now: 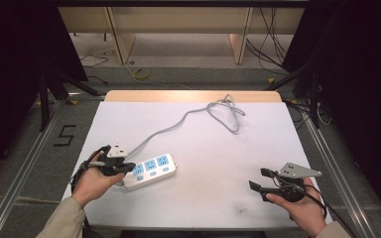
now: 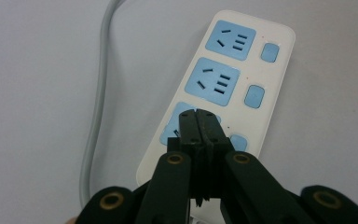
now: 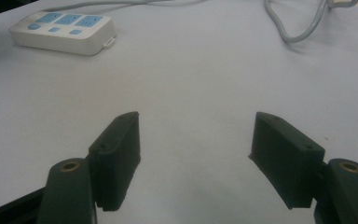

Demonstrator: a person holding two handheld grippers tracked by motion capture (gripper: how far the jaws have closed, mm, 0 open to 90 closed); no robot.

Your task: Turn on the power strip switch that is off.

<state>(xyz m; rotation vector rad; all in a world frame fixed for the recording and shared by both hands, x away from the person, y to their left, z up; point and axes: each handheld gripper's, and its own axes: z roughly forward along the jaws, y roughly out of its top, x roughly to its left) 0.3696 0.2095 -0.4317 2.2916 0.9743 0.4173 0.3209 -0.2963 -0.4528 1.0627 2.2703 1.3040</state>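
A white power strip (image 1: 151,170) with three blue sockets and blue switches lies on the white table, left of centre. Its grey cable (image 1: 188,116) runs back and loops near the far edge. My left gripper (image 1: 127,167) hovers over the strip's near end. In the left gripper view its jaws are pressed together, empty, with the tips (image 2: 199,116) above the nearest socket of the strip (image 2: 265,79). My right gripper (image 1: 258,179) rests near the table's front right, jaws wide apart with bare table between them (image 3: 196,135). The strip (image 3: 65,29) lies far off in the right gripper view.
The white sheet (image 1: 203,148) covers the tabletop, with a wooden strip (image 1: 193,96) along the far edge. The cable loop (image 3: 298,23) lies ahead of the right gripper. Dark stands and floor cables surround the table.
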